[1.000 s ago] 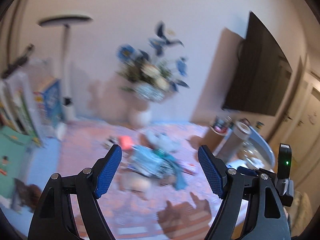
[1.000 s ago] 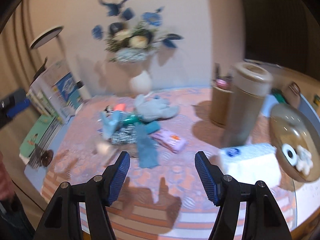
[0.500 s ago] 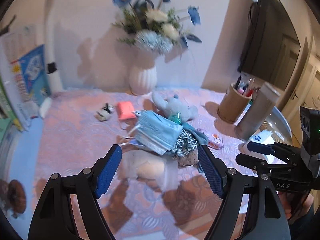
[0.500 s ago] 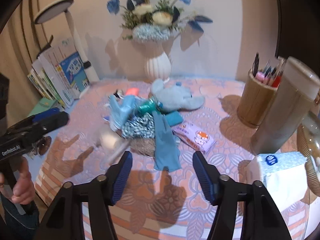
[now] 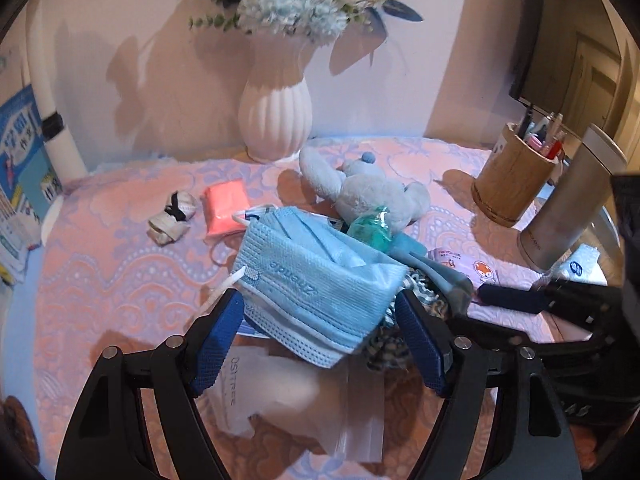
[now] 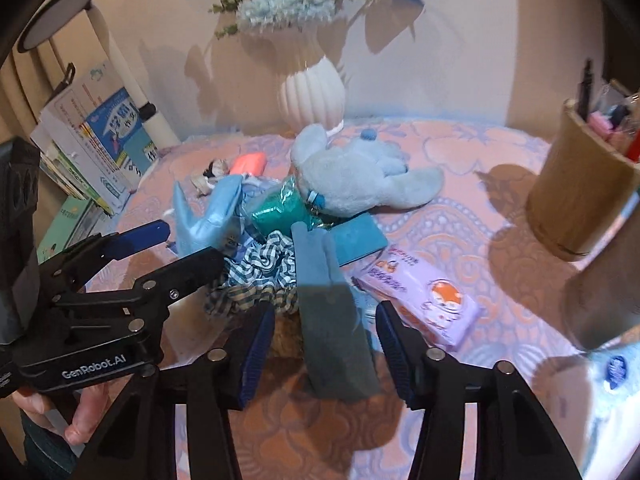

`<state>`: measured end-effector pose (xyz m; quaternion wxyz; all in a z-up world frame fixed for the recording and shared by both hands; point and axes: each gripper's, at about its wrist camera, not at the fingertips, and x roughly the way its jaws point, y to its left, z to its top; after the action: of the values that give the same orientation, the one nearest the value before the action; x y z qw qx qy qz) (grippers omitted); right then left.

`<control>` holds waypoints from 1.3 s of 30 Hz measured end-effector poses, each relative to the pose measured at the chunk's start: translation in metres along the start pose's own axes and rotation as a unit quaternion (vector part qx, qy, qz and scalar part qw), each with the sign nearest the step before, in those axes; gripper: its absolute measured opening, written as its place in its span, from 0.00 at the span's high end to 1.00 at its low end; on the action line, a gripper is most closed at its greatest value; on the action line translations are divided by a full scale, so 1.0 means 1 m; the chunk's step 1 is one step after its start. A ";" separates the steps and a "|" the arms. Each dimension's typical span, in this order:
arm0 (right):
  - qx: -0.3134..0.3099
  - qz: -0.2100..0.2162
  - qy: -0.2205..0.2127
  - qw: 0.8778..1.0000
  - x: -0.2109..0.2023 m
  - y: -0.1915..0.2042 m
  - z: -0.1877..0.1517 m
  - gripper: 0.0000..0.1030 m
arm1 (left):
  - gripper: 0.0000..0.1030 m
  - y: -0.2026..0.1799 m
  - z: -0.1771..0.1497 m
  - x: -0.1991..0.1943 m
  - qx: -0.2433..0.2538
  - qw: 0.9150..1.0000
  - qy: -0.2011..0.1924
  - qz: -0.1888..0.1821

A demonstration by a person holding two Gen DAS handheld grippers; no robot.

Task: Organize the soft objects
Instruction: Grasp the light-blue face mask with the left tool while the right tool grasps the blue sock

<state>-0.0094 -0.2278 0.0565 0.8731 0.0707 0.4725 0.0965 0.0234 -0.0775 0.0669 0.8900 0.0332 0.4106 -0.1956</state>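
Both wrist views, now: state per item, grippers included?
left gripper: closing, jaws flanking the blue face mask, pads not pressing
right gripper: closing, blue-grey cloth strip between jaws, not gripped
plush toy: lying flat
pen holder: upright
vase: upright

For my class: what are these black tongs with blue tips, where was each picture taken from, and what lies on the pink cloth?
No robot here: a person carries a hand-held gripper in each hand, each with a fisheye camera looking along its fingers. The left hand-held gripper is closing around a blue face mask; the right hand-held gripper is closing around a grey-blue sock. Neither pinches yet. The tablecloth also carries a plush toy, checked cloth, a tissue pack and a white vase.
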 end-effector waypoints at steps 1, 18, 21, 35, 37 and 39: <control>0.003 0.002 0.007 1.000 0.005 -0.001 -0.001 0.68 | 0.42 0.002 0.000 0.002 -0.005 1.000 0.003 -0.005; 0.030 0.029 -0.076 0.996 -0.090 -0.018 -0.028 0.93 | 0.74 0.039 -0.018 -0.078 -0.082 0.989 -0.079 -0.098; 0.010 0.021 -0.078 0.997 -0.112 -0.010 -0.046 0.93 | 0.74 0.038 -0.036 -0.106 -0.085 0.986 -0.093 -0.106; 0.026 -0.003 0.011 1.000 -0.042 -0.026 -0.097 0.92 | 0.62 0.062 -0.140 -0.083 -0.133 0.990 -0.017 0.030; 0.029 0.002 0.008 1.000 -0.040 -0.028 -0.099 0.90 | 0.59 0.078 -0.146 -0.077 -0.167 0.986 -0.013 0.024; 0.028 0.006 0.007 1.000 -0.042 -0.029 -0.099 0.85 | 0.50 0.088 -0.149 -0.076 -0.184 0.983 -0.012 0.018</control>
<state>-0.1120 -0.2628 0.0303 0.8667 0.0974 0.4812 0.0884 -0.0951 0.0607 0.0155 0.8892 -0.1259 0.4282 -0.1007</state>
